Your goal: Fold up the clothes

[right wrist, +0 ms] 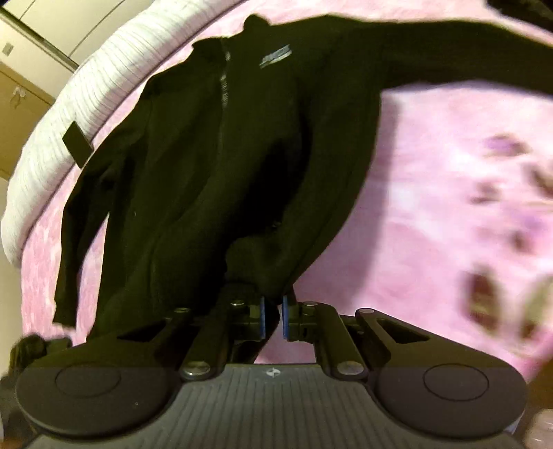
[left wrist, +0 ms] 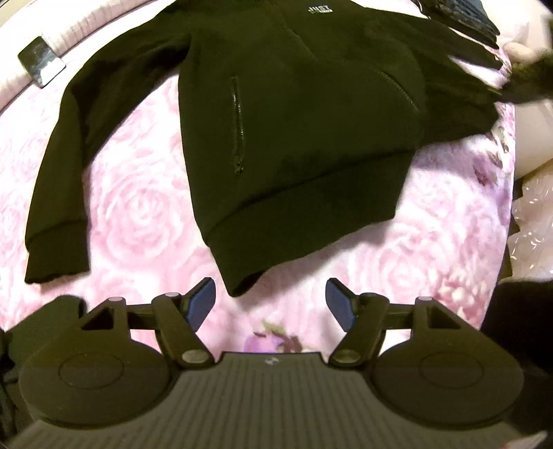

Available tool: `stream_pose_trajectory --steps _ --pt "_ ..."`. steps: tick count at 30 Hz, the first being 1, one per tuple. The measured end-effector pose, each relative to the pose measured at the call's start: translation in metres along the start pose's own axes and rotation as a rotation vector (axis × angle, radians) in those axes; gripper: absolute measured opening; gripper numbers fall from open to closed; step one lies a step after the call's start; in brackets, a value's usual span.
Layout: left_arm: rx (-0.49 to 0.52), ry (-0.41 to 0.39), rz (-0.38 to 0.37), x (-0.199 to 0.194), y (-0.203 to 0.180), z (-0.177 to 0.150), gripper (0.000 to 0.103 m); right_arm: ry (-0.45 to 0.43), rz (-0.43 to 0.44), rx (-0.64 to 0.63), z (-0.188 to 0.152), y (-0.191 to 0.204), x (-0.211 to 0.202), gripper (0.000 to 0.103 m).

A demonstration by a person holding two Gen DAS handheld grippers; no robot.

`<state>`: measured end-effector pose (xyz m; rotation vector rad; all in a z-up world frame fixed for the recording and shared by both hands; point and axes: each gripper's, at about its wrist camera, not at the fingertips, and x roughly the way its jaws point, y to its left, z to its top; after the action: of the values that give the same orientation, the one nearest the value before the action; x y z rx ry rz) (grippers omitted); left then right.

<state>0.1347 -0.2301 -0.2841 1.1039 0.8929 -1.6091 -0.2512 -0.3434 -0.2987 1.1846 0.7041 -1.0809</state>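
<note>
A black zip jacket (left wrist: 293,114) lies spread on a pink rose-patterned bedspread (left wrist: 138,214), with one sleeve (left wrist: 58,193) stretched out to the left. My left gripper (left wrist: 271,304) is open and empty, just short of the jacket's hem corner (left wrist: 242,283). In the right wrist view the jacket (right wrist: 207,165) is bunched and lifted toward the camera. My right gripper (right wrist: 273,317) is shut on a fold of the jacket's hem (right wrist: 259,269). The right sleeve (right wrist: 432,51) stretches away to the upper right.
A dark phone (left wrist: 41,62) lies on the white pillow edge (right wrist: 103,86) at the far left. A dark keyboard-like object (left wrist: 459,17) sits at the top right. White plastic bags (left wrist: 532,224) lie off the bed's right side. Cupboards (right wrist: 20,93) stand beyond the bed.
</note>
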Motion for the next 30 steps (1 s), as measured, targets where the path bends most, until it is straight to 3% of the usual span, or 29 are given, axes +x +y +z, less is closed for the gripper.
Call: stream_pose_trajectory --steps 3,6,9,15,17,18,21,24,27,30 --pt "-0.017 0.017 0.001 0.000 -0.001 -0.002 0.066 0.023 -0.131 -0.060 -0.027 -0.028 -0.045 0.008" --pt "-0.043 0.043 0.009 0.008 -0.001 -0.002 0.066 0.083 -0.235 -0.012 -0.049 -0.063 -0.051 0.000" --pt "-0.094 0.045 0.011 0.014 0.002 0.001 0.066 0.083 -0.257 -0.079 -0.054 -0.064 -0.045 0.000" --pt "-0.297 0.054 -0.034 0.034 0.017 0.004 0.066 0.079 -0.222 -0.138 -0.059 -0.056 -0.037 0.003" --pt "-0.365 0.053 -0.062 0.043 0.022 0.003 0.063 0.075 -0.196 -0.145 -0.064 -0.061 -0.041 0.009" --pt "-0.395 0.056 -0.079 0.048 0.024 0.002 0.058 0.071 -0.184 -0.146 -0.065 -0.063 -0.041 0.019" --pt "-0.433 0.064 -0.099 0.060 0.022 0.002 0.035 0.037 -0.147 -0.136 -0.062 -0.072 -0.041 0.042" --pt "-0.394 0.059 -0.090 0.057 0.015 0.006 0.011 0.018 -0.113 -0.142 -0.059 -0.078 -0.032 0.056" --pt "-0.386 0.035 -0.091 0.040 0.013 0.008 0.007 0.032 -0.140 -0.154 -0.055 -0.080 -0.009 0.060" --pt "-0.393 0.011 -0.096 0.020 0.017 0.003 0.007 0.030 -0.162 -0.083 -0.055 -0.091 -0.006 0.060"
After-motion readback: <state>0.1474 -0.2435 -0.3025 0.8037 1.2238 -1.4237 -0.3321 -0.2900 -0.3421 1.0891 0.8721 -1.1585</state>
